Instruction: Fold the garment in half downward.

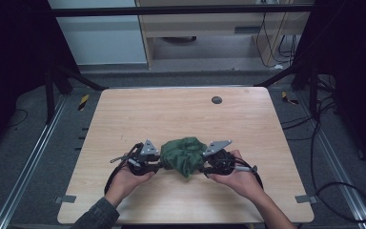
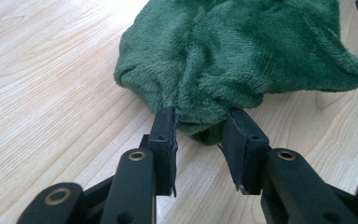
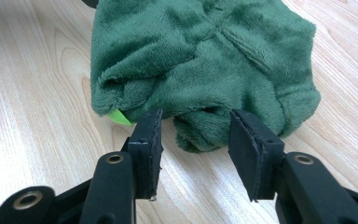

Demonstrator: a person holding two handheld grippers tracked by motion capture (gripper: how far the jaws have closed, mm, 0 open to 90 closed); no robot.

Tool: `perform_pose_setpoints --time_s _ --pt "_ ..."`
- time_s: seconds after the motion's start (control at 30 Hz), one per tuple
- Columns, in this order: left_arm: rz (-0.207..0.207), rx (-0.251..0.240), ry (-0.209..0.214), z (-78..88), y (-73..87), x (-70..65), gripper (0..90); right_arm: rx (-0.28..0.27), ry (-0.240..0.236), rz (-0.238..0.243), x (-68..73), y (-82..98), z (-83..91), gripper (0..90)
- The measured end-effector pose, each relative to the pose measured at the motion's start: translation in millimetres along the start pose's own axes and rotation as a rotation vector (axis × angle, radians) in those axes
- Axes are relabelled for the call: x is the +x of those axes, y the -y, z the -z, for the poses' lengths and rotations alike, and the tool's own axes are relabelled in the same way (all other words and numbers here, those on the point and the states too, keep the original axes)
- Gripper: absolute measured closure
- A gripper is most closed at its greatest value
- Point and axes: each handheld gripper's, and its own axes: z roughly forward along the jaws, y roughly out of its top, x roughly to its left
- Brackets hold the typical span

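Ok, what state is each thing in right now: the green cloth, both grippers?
Green fleece cloth: bunched in a crumpled heap on the wooden table, a bright green tag poking out underneath.
Left gripper: jaws on either side of a fold at the cloth's edge, pads touching it.
Right gripper: jaws parted at the cloth's other side, a fold between them, not pinched.

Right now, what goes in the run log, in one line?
crumpled green plush cloth on wooden table | left gripper jaws pinch fold | right gripper open
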Motion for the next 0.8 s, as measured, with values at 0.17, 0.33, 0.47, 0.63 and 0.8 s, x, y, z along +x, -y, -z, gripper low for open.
perform_pose_setpoints --time_s 0.17,0.33,0.47,0.63,0.8 --pt "-0.004 -0.002 0.001 1.2 -0.8 -1.2 64.9 0.006 0.0 0.003 0.8 0.0 0.5 53.2" --pt "-0.011 0.0 0.004 1.7 -0.9 -2.6 64.4 0.001 0.0 -0.001 1.4 0.1 1.1 52.1" --pt "-0.017 0.002 0.007 2.2 -1.2 -3.6 64.2 0.003 0.0 0.002 1.9 0.3 1.0 50.8" --pt "-0.023 0.001 0.007 2.6 -1.6 -6.2 62.3 0.004 -0.005 -0.002 3.7 0.6 0.7 47.0" --pt "-0.028 0.001 0.013 2.5 -1.5 -9.6 59.7 0.006 -0.004 -0.009 4.2 1.4 -0.6 41.2"
